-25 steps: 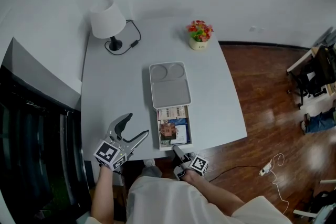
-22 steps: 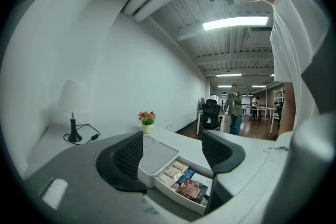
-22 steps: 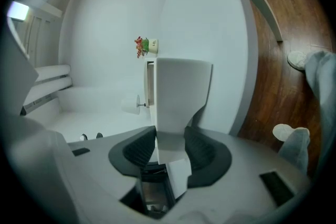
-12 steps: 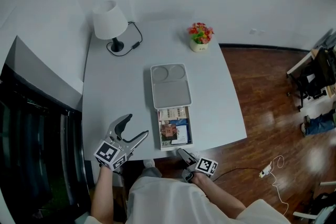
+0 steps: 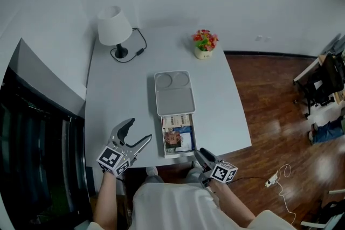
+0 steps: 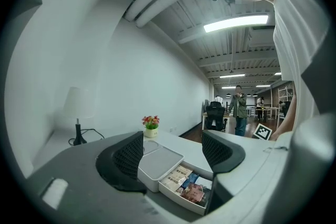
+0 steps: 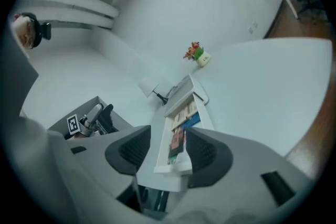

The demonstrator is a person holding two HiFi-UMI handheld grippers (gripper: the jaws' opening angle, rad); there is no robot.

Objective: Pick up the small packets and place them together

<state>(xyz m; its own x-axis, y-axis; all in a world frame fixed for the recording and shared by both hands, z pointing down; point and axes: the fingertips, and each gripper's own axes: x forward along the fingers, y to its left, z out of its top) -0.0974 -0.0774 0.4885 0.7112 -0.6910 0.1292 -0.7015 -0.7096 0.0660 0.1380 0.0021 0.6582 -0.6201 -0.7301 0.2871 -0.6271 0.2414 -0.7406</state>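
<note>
Table (image 5: pixel 118 94): pale grey, with a lamp (image 5: pixel 114 27) at its far left corner and a small pot of flowers (image 5: pixel 204 40) at the far right.
Box (image 5: pixel 163 140): a long white box in the middle of the table, its near end at the table's near edge.
Lid (image 5: pixel 174 95): slid toward the far end, so the near part of the box is uncovered.
Packets (image 5: pixel 178 136): several small printed packets lie side by side in the uncovered part of the box.
Left gripper (image 5: pixel 141 130): over the near left part of the table, just left of the box and apart from it. Its jaws are spread wide, with nothing between the pads.
Right gripper (image 5: pixel 200 154): off the table's near edge, just right of the box's near end and pointing toward it. Its jaws have just been opening and now stand partly apart. The box's near end shows through the gap, but the pads touch nothing.
</note>
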